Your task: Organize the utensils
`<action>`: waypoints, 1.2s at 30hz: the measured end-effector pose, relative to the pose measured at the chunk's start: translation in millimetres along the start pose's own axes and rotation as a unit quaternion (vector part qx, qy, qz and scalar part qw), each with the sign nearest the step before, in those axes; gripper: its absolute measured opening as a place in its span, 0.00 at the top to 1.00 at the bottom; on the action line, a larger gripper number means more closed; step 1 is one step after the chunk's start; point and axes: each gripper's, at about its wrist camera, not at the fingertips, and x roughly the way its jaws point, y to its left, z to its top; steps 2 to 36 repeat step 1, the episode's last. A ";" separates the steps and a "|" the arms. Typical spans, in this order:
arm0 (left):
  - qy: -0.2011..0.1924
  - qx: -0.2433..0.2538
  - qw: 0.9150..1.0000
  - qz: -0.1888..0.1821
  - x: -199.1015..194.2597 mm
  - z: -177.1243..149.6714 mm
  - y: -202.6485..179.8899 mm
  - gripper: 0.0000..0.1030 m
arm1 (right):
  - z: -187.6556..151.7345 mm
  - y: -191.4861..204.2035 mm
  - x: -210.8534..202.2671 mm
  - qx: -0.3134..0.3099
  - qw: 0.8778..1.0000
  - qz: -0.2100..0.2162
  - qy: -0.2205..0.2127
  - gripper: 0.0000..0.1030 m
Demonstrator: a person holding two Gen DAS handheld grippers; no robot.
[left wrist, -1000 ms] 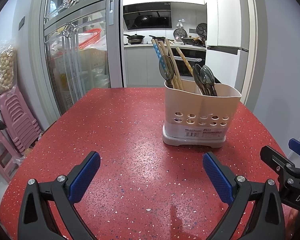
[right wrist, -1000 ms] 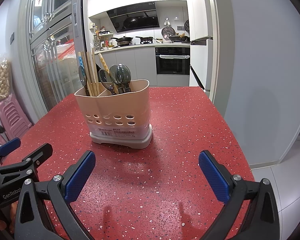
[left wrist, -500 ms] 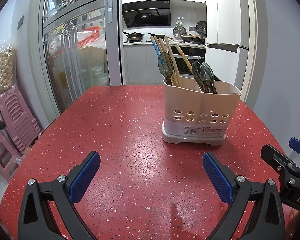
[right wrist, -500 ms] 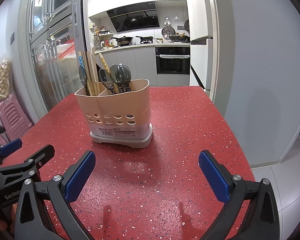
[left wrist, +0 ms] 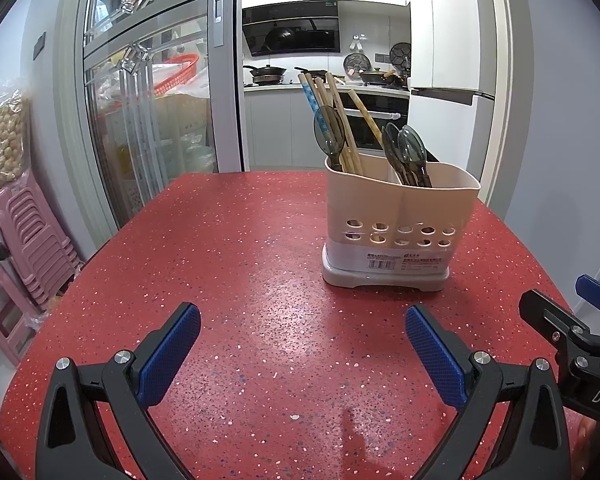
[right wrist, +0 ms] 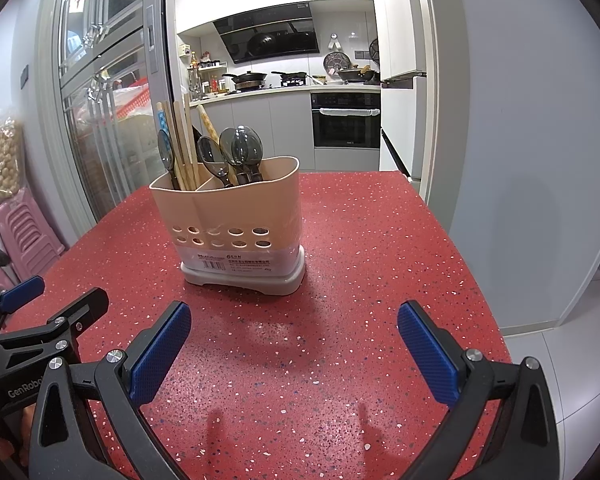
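The utensil holder (left wrist: 400, 224) stands upright on the red speckled table (left wrist: 228, 264), a little right of centre in my left view and left of centre in my right view, and over the last second almost nothing about it has changed: it has only drifted slightly in the left camera, which I read as my left hand tilting or easing back, not the holder moving. Its left compartment carries the wooden chopsticks (left wrist: 340, 120) plus one dark spoon (left wrist: 330, 130); the right compartment carries the other dark spoons (right wrist: 240, 148), bowls up. No loose utensil shows anywhere on the tabletop in either view, so I judge the sorting all but finished, or finished, save that lone spoon sitting among the chopsticks, which may or may not be meant to stay there. My left gripper (left wrist: 302, 346) hangs low over the near edge of the table with its blue pads spread wide and nothing between them; my right gripper (right wrist: 294, 344) is likewise spread wide and empty, just beside the left, both well short of the holder. If that stray spoon is to go over, I would reach in from above, taking care not to tip the light holder
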 end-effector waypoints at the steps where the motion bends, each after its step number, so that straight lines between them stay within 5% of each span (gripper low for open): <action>1: 0.000 0.001 1.000 0.000 -0.1 0.2 -0.3 0.00 | 0.3 -0.6 0.4 0.000 1.000 0.000 0.000 0.00; 36: 0.000 0.001 1.000 0.000 -0.1 0.2 -0.3 0.00 | 0.3 -0.6 0.4 0.000 1.000 0.000 0.000 0.00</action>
